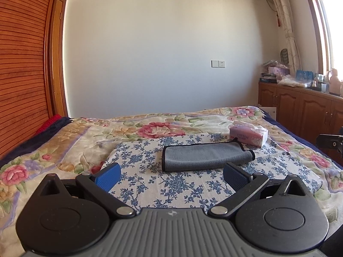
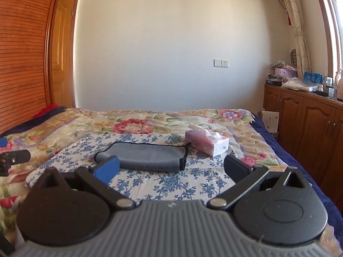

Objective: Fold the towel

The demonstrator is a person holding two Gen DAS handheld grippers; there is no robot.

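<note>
A grey towel (image 1: 205,156) with black trim lies folded into a long strip on a blue-flowered cloth (image 1: 171,184) on the bed. It also shows in the right wrist view (image 2: 148,156). My left gripper (image 1: 171,176) is open and empty, held above the cloth just short of the towel's near edge. My right gripper (image 2: 171,169) is open and empty, also just short of the towel, with its left blue pad (image 2: 107,169) in front of the towel's left end.
A pink tissue box (image 1: 248,136) stands just beyond the towel's right end, also in the right wrist view (image 2: 206,142). A floral blanket (image 1: 53,150) covers the bed. Wooden cabinets (image 2: 310,124) line the right wall. A slatted wooden headboard (image 1: 21,64) is on the left.
</note>
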